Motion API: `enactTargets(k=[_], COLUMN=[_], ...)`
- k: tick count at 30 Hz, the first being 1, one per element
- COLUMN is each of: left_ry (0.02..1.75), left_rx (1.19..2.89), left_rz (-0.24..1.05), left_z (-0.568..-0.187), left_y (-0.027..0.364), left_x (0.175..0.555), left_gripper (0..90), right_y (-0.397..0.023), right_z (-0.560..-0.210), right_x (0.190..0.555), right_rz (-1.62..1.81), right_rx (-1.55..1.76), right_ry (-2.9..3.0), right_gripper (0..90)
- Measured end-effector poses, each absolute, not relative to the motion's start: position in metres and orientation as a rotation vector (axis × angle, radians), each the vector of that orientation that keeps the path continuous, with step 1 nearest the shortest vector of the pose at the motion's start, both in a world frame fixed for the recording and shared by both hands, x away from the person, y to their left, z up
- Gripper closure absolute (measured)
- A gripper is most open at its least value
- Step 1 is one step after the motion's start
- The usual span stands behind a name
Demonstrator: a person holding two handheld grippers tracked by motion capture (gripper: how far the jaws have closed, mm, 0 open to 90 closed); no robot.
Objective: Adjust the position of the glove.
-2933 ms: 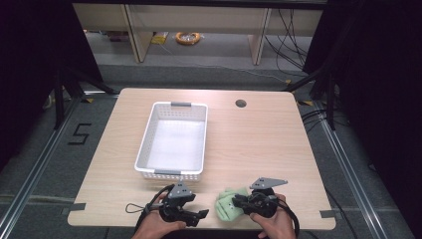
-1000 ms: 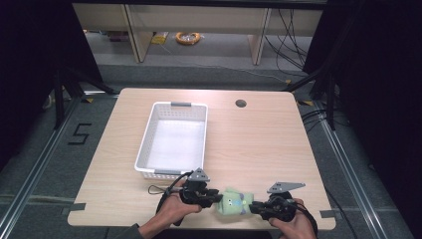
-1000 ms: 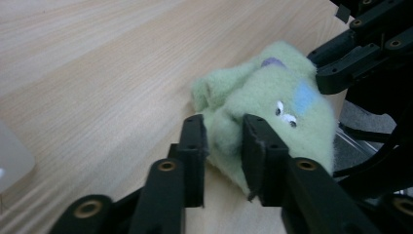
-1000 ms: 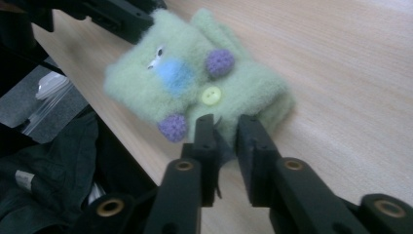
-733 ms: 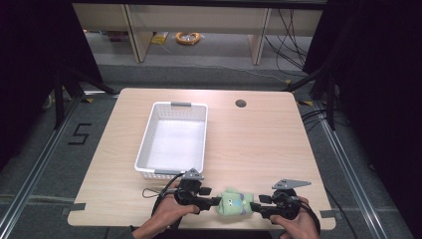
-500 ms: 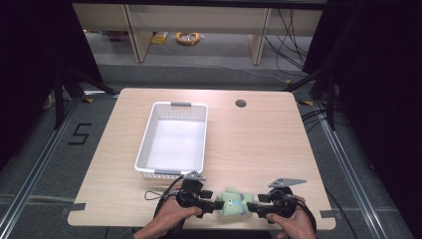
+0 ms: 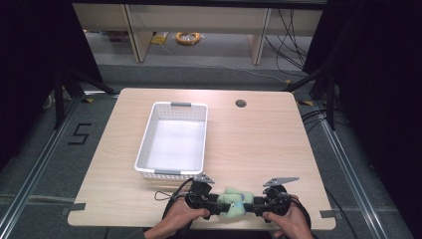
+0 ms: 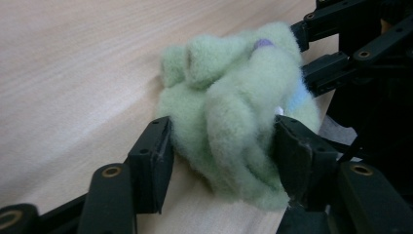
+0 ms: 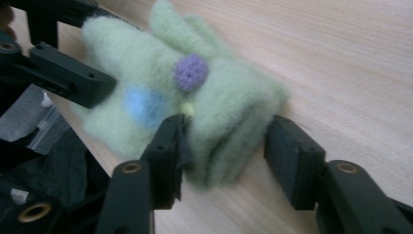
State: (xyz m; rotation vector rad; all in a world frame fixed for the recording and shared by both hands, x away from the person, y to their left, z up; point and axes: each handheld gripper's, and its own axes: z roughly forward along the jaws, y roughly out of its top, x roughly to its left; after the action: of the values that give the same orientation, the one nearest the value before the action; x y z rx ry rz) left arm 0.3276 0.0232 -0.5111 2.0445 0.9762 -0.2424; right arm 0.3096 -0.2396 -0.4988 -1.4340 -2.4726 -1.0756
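white basket (image 7: 171, 142) stands behind green glove (image 7: 235, 201) (apart)

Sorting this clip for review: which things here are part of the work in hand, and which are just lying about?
In the job:
green fuzzy glove, folded on the table
left gripper, pads against it
right gripper, jaws around its other end

Lying about:
white basket, nothing in it
orange cable coil on the floor beyond

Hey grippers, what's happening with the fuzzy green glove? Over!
Left gripper closing, pinching fuzzy green glove. Right gripper closing, one pad touching. Glove on wooden table.
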Motion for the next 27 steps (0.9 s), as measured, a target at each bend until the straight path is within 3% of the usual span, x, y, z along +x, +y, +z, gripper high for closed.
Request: enactTargets(k=[13, 27], left_ry=[0.89, 0.902], left_rx=[2.016, 1.96], left_rz=[-0.264, -0.307], left_z=[-0.51, -0.504], left_y=[0.022, 0.03], left_x=[0.322, 0.326], left_gripper=[69.4, 73.6], right_y=[-0.242, -0.244], right_z=[-0.503, -0.494], right_x=[0.31, 0.307], right_rz=[-1.125, -1.219], right_rx=[-1.378, -1.331], right_ry=[-2.472, -2.468], right_gripper=[68.1, 72.7])
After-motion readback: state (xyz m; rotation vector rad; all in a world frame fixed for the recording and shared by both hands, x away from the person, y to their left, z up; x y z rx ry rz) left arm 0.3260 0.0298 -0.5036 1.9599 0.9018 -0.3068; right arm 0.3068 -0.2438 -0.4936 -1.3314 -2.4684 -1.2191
